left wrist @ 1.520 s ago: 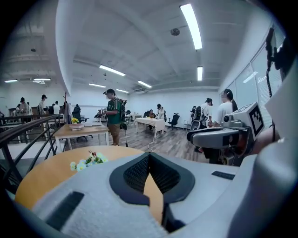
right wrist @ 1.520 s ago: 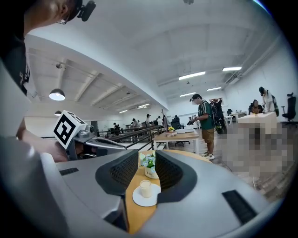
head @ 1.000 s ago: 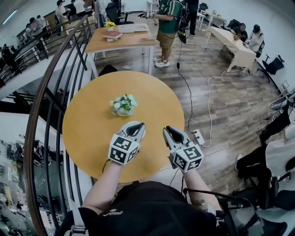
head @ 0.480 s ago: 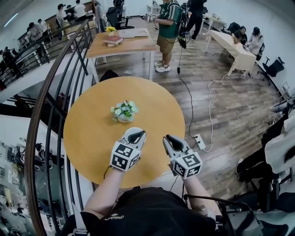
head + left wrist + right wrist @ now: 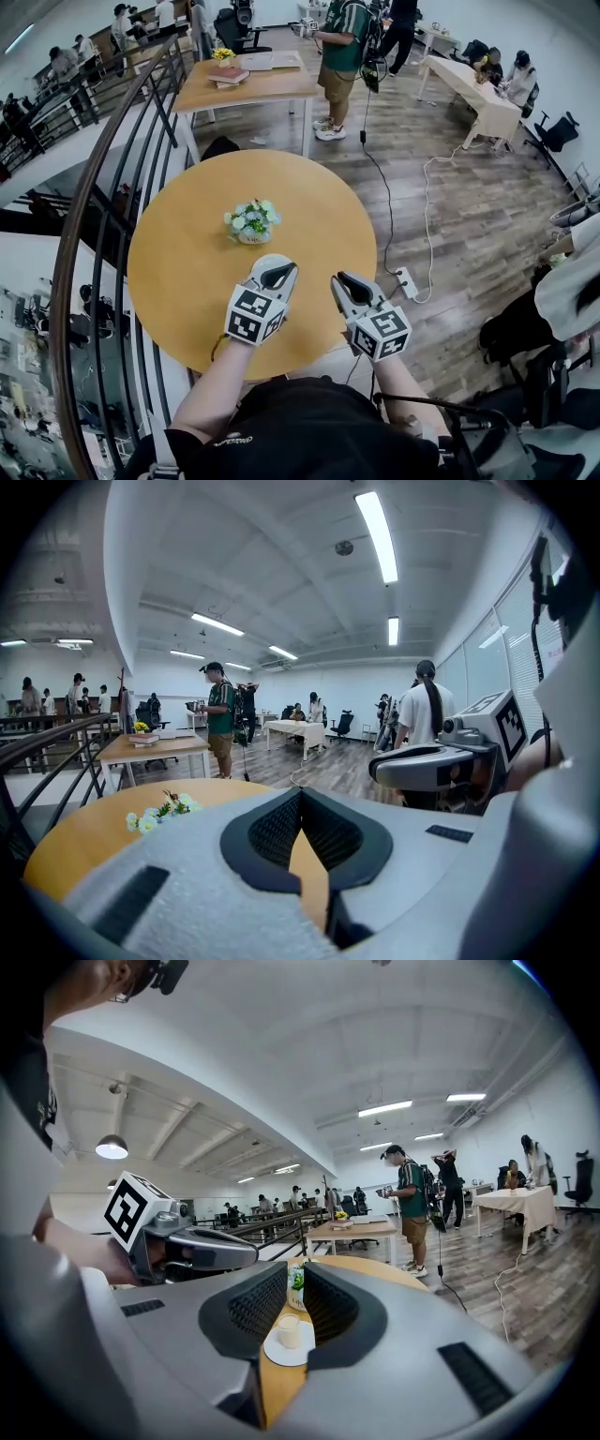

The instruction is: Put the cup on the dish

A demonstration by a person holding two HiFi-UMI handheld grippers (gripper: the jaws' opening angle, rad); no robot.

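Note:
A small pale cup [image 5: 289, 1329] stands upright on a white dish [image 5: 302, 1352] on the round yellow table [image 5: 178, 272]. I see both through the gap of my right gripper [image 5: 295, 1274], which is open with nothing between its pads and hangs short of the dish. In the head view only the dish's rim [image 5: 259, 264] shows, because my left gripper [image 5: 278, 275] hovers over it and hides the cup. The left gripper [image 5: 300, 803] is shut and empty. My right gripper [image 5: 349, 280] is beside it, to the right.
A small pot of white and yellow flowers [image 5: 251, 222] stands mid-table, just beyond the dish. A curved metal railing [image 5: 112, 178] runs along the table's left. People stand and sit at desks farther back; a cable and power strip [image 5: 405, 279] lie on the wooden floor at right.

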